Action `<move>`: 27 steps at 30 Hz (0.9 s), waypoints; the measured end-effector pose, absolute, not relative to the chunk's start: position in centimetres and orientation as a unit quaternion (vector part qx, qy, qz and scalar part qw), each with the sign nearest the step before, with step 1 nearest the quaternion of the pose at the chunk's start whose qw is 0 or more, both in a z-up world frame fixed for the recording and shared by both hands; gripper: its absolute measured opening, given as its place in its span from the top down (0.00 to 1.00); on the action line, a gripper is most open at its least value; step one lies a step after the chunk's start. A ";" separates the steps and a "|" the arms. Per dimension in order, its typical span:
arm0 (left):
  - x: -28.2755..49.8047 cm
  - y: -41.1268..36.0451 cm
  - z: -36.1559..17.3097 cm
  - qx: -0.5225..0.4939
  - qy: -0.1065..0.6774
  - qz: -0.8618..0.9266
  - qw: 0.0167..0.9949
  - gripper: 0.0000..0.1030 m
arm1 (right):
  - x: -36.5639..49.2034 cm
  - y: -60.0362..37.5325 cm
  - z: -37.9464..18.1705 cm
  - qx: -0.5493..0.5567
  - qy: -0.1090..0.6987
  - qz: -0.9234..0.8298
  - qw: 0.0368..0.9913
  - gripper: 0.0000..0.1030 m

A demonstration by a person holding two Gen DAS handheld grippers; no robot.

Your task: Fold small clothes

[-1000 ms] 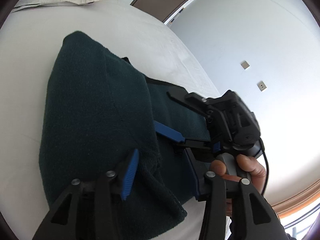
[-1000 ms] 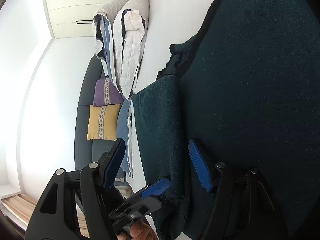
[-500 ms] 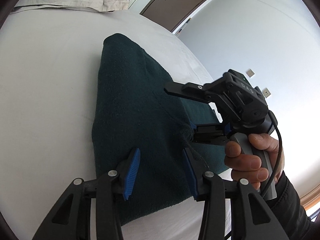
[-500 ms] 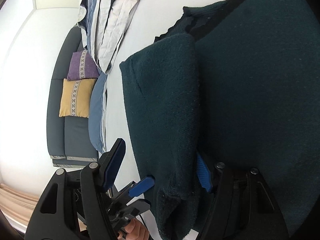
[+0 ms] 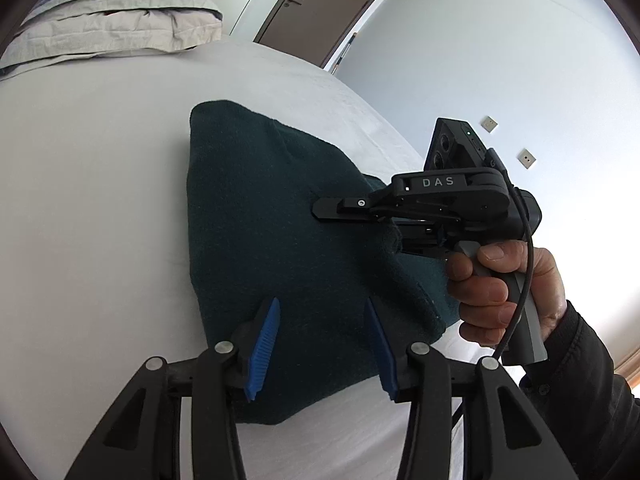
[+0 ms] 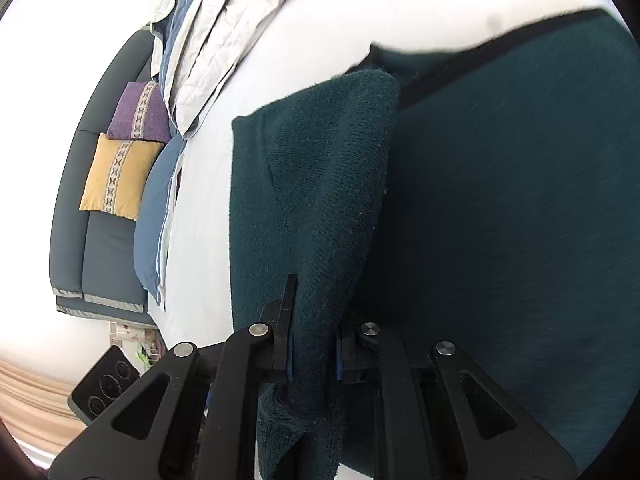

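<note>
A dark green knit sweater [image 5: 272,216] lies on the white bed [image 5: 88,184]. My left gripper [image 5: 320,340] is open and empty, its blue pads above the sweater's near edge. My right gripper [image 6: 312,364] is shut on a folded flap of the sweater [image 6: 320,200] and holds it lifted over the rest of the garment. The right gripper also shows in the left wrist view [image 5: 340,214], over the sweater's right side, held by a hand.
Folded striped bedding and pillows [image 5: 116,12] lie at the head of the bed. A grey sofa [image 6: 92,216] with a purple cushion [image 6: 138,114] and a yellow cushion [image 6: 116,176] stands beside the bed. A brown door [image 5: 320,8] is beyond.
My right gripper has closed on the sweater's flap and pulled it across the garment. My left gripper has let go of the fabric and drawn back, staying open.
</note>
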State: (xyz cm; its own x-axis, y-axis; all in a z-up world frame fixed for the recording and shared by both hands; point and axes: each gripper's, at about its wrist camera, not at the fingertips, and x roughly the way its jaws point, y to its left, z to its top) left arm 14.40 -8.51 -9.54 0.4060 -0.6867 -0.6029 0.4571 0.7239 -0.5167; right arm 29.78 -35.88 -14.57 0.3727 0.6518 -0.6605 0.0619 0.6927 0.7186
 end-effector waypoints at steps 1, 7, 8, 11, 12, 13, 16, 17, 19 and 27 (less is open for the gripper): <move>14.5 -8.9 -9.3 -0.136 0.420 -0.348 0.827 0.51 | 29.5 -37.0 -14.2 0.337 0.523 0.190 0.759 0.89; 15.4 -9.7 -8.2 -0.124 0.417 -0.357 0.826 0.50 | 27.3 -44.0 -12.6 0.334 0.519 0.151 0.772 0.89; 15.5 -10.5 -8.0 -0.119 0.417 -0.359 0.826 0.50 | 27.1 -45.1 -12.5 0.336 0.519 0.143 0.773 0.89; 16.1 -14.3 -7.2 -0.105 0.414 -0.363 0.828 0.50 | 26.6 -48.4 -12.5 0.339 0.519 0.121 0.776 0.89; 15.7 -15.1 -7.0 -0.099 0.411 -0.365 0.829 0.50 | 26.0 -49.3 -12.7 0.340 0.518 0.115 0.776 0.89; 15.9 -16.0 -6.9 -0.091 0.408 -0.368 0.830 0.50 | 25.7 -50.2 -12.7 0.342 0.517 0.110 0.777 0.89; 16.7 -19.5 -7.3 -0.066 0.413 -0.367 0.831 0.47 | 26.4 -51.9 -13.5 0.349 0.519 0.105 0.773 0.89; 17.4 -20.3 -7.7 -0.060 0.420 -0.364 0.829 0.47 | 26.6 -52.0 -14.1 0.352 0.523 0.103 0.769 0.89; 17.5 -21.1 -9.1 -0.051 0.434 -0.354 0.827 0.47 | 26.5 -52.9 -15.7 0.370 0.517 0.106 0.765 0.89; 16.4 -19.6 -10.0 -0.038 0.432 -0.351 0.830 0.46 | 21.4 -51.8 -14.3 0.366 0.486 0.093 0.788 0.73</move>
